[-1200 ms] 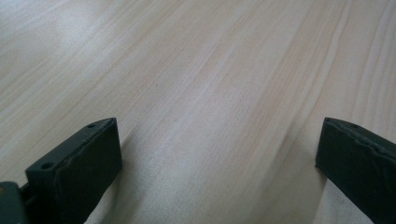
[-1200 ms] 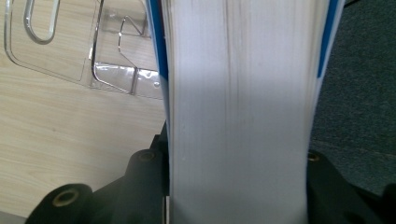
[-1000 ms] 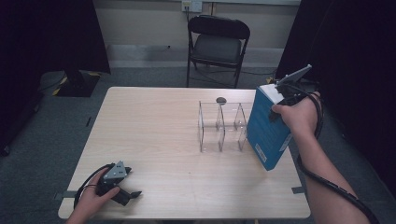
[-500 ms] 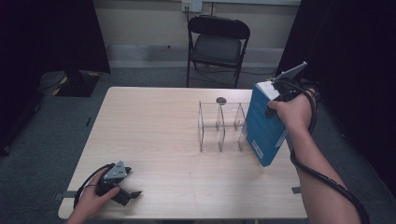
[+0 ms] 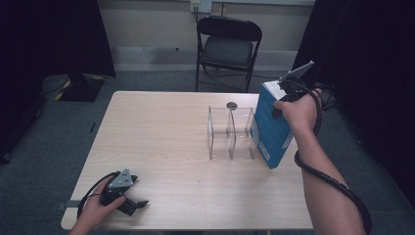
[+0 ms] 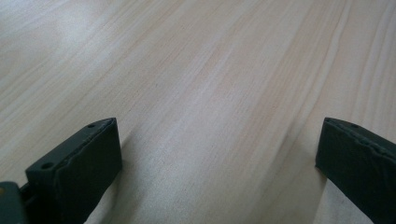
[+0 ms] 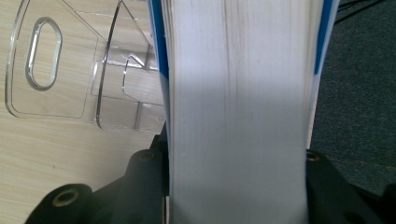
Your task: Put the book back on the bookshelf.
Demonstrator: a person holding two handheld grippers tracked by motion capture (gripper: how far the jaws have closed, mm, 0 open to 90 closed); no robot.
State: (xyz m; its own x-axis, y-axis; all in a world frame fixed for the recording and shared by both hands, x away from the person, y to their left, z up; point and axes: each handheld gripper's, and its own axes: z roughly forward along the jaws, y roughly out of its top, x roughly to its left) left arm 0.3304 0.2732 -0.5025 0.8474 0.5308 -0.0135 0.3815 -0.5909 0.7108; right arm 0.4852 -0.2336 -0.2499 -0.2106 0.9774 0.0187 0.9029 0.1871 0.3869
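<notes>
1. Right claw (image 5: 281, 100) is clamped across the thick blue-covered book with white page edges (image 5: 270, 132), jaws squeezing both covers, so I carry it upright, slightly tilted.
2. I hold that book just beside the right end of the clear acrylic divider rack (image 5: 230, 132) on the pale wooden table (image 5: 161, 132); my guess is it goes into a slot, spine vertical.
3. Left claw (image 5: 128, 205) rests at the near left corner, jaws wide apart with nothing between them, well clear of the work.
4. Hard to tell: whether the book's lower corner touches the table or hangs over its edge.
5. Page edges block my right gripper view, hiding the nearest slot; the small dark round thing (image 5: 231, 105) behind the rack I cannot identify.
</notes>
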